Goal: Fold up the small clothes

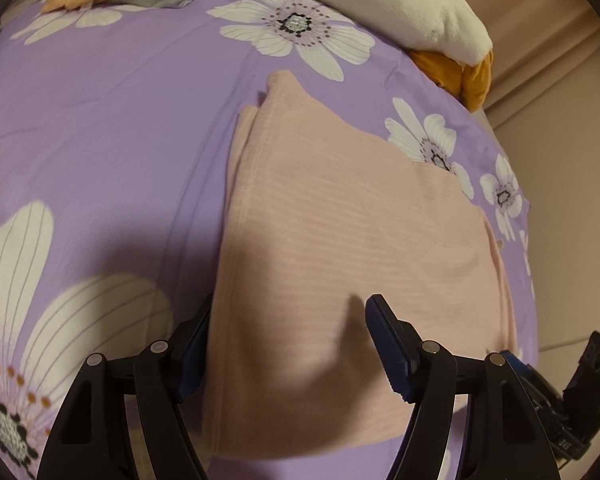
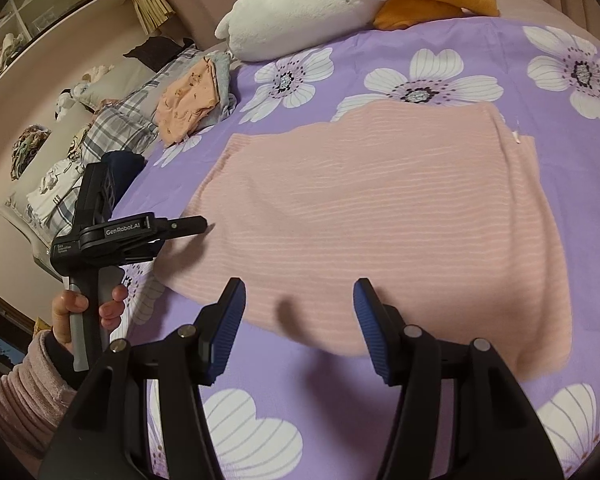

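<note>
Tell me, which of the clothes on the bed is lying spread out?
The pale pink ribbed garment lies flat before both tongs; the orange printed piece sits folded on a grey one by the plaid pillows.

A: From my feed I count one pink ribbed garment (image 2: 380,216) on one purple flowered bed cover (image 2: 572,168). You?

B: Same. I see one white and orange plush toy (image 2: 320,4), and one pile of folded clothes (image 2: 192,98), peach piece on top.

A: And two grippers, left gripper (image 1: 288,320) and right gripper (image 2: 300,300)
</note>
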A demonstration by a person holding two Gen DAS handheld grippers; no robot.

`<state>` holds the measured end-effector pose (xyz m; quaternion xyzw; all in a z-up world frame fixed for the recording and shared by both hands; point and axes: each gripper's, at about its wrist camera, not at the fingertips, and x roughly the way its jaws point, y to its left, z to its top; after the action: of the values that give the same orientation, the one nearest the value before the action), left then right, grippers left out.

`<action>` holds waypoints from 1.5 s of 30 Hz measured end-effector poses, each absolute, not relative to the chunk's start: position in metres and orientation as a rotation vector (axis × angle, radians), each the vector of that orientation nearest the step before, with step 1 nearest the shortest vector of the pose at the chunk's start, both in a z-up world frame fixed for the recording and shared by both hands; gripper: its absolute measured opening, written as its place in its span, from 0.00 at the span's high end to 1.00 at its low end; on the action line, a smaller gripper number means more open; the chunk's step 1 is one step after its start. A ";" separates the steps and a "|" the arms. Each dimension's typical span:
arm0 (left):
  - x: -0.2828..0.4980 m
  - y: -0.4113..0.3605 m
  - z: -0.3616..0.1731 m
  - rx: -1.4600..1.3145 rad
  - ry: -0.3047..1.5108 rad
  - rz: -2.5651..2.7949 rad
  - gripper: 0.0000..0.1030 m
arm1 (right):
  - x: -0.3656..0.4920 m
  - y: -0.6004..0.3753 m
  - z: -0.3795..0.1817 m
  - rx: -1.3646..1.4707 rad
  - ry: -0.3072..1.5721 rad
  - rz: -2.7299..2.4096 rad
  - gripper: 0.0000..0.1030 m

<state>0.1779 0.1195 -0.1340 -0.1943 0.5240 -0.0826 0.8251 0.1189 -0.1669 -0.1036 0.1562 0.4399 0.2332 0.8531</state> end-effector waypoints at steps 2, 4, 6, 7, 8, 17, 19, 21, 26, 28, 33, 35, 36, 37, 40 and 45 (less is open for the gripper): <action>0.183 0.117 -0.134 -0.398 1.114 -0.178 0.31 | 0.125 -0.164 -0.105 0.327 0.927 0.497 0.45; 0.187 0.115 -0.133 -0.384 1.111 -0.180 0.31 | 0.131 -0.161 -0.106 0.322 0.930 0.501 0.45; 0.190 0.113 -0.133 -0.373 1.111 -0.179 0.32 | 0.139 -0.156 -0.108 0.318 0.936 0.506 0.45; 0.192 0.112 -0.133 -0.366 1.112 -0.179 0.32 | 0.144 -0.153 -0.109 0.314 0.939 0.508 0.45; 0.192 0.111 -0.132 -0.363 1.112 -0.181 0.32 | 0.148 -0.150 -0.110 0.309 0.941 0.509 0.45; 0.197 0.103 -0.127 -0.308 1.114 -0.180 0.44 | 0.196 -0.117 -0.116 0.251 0.945 0.503 0.54; 0.197 0.102 -0.125 -0.281 1.111 -0.162 0.58 | 0.208 -0.110 -0.119 0.237 0.953 0.486 0.62; 0.196 0.102 -0.123 -0.267 1.108 -0.160 0.63 | 0.216 -0.106 -0.121 0.232 0.959 0.481 0.71; 0.197 0.103 -0.118 -0.250 1.101 -0.146 0.83 | 0.229 -0.094 -0.133 0.187 0.995 0.460 0.82; 0.198 0.104 -0.115 -0.258 1.101 -0.143 0.85 | 0.230 -0.093 -0.136 0.182 1.004 0.451 0.83; 0.197 0.096 -0.105 -0.235 1.084 -0.140 0.86 | 0.219 -0.099 -0.125 0.205 0.988 0.459 0.83; 0.196 0.091 -0.099 -0.220 1.077 -0.143 0.86 | 0.207 -0.103 -0.118 0.217 0.974 0.482 0.83; 0.196 0.089 -0.097 -0.211 1.073 -0.143 0.86 | 0.201 -0.103 -0.117 0.219 0.972 0.489 0.83; 0.196 0.086 -0.094 -0.201 1.068 -0.145 0.86 | 0.193 -0.105 -0.116 0.218 0.972 0.498 0.83; 0.195 0.076 -0.085 -0.163 1.051 -0.145 0.86 | 0.174 -0.104 -0.117 0.216 0.975 0.520 0.83; 0.196 0.061 -0.079 -0.131 1.044 -0.142 0.86 | 0.143 -0.098 -0.126 0.187 0.990 0.554 0.83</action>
<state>0.1960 0.0614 -0.0794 -0.0622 0.4980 -0.0679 0.8623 0.1430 -0.0980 -0.1260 0.0884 0.4680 0.2620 0.8393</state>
